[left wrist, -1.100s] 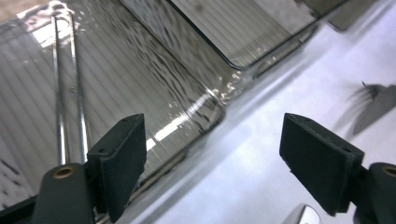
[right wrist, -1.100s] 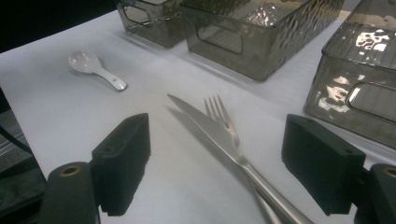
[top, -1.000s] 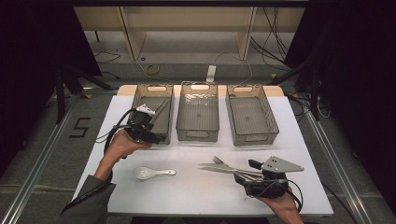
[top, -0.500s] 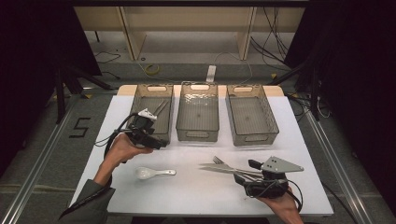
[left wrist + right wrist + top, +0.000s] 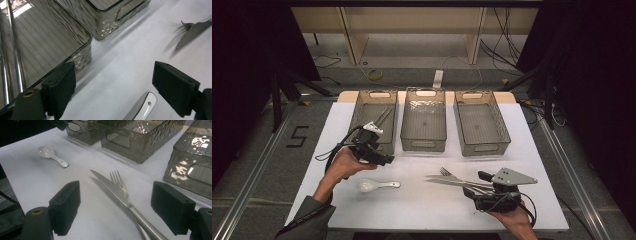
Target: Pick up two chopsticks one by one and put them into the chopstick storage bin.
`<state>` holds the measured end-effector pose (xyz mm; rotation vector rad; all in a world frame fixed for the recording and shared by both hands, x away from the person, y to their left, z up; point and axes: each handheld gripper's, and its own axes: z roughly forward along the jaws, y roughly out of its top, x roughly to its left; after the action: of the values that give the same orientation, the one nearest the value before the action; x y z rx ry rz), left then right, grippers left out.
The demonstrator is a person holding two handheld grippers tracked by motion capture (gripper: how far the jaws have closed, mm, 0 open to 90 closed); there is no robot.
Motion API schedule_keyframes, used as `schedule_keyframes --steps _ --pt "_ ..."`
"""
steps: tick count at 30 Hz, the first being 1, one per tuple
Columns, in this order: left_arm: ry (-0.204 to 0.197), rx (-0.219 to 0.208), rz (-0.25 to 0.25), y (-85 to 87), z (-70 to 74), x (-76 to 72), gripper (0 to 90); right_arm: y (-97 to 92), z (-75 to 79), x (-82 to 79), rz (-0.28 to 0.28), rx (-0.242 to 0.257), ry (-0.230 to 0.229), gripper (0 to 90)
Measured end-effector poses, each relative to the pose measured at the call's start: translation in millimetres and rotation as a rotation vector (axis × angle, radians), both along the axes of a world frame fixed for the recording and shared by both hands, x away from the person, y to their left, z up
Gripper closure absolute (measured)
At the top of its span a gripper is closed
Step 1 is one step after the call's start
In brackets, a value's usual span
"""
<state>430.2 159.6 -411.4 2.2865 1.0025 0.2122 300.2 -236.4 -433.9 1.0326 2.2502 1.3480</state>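
Spoon [image 5: 378, 185]: we saw it lying flat on the white bench [image 5: 422, 210], near the front left, bowl to the left and handle to the right; in the left gripper view its handle tip [image 5: 142, 107] showed at the bottom edge between the fingers.
Spoon's look: white and glossy, with a deep rounded bowl, a short handle and a small hole near the handle's end.
Open room: we found bare bench all around the spoon, and a clear strip between it and the knife [image 5: 452, 181] and fork [image 5: 457, 176], which lay together to its right.
Edges: three ribbed translucent bins [image 5: 424, 120] stood in a row along the far half; the front wall of the left bin [image 5: 373, 120] was near the left gripper, and two thin metal rods [image 5: 10, 50] lay inside that bin.
Left gripper [image 5: 384, 160]: held above the bench just in front of the left bin, its fingers [image 5: 61, 87] spread wide and gripping nothing.
Right gripper [image 5: 479, 184]: low at the front right, its fingers [image 5: 66, 205] wide apart on either side of the knife and fork handles; we could not tell whether they touched.
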Motion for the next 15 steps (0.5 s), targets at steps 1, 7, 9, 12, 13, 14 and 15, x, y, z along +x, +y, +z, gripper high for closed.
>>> schedule_keyframes --steps 1,7,9,12,13,14,15 --pt "0.001 0.000 -0.006 -1.0 -0.4 -0.8 18.6 -0.2 0.0 0.0 0.000 0.001 0.000 24.7" --pt "0.007 0.018 -0.035 -7.9 -2.6 -7.5 18.6 -0.8 -0.1 0.1 0.001 0.003 0.002 24.6" --pt "0.007 0.027 -0.047 -10.7 -3.7 -9.9 18.6 -1.1 -0.2 0.1 0.001 0.003 0.001 24.6" --pt "0.013 0.038 -0.063 -14.3 -5.4 -12.9 18.5 -1.8 -0.5 -0.1 0.000 0.002 0.001 24.6" --pt "0.018 0.044 -0.071 -14.6 -5.5 -13.8 18.5 -2.0 -0.5 -0.2 -0.001 0.001 0.001 24.6" --pt "0.017 0.050 -0.077 -14.9 -5.7 -14.7 18.5 -2.2 -0.4 -0.3 -0.002 0.002 0.001 24.6" --pt "0.019 0.048 -0.077 -15.2 -6.1 -16.0 18.5 -2.2 -0.4 -0.3 -0.003 0.002 0.000 24.6"
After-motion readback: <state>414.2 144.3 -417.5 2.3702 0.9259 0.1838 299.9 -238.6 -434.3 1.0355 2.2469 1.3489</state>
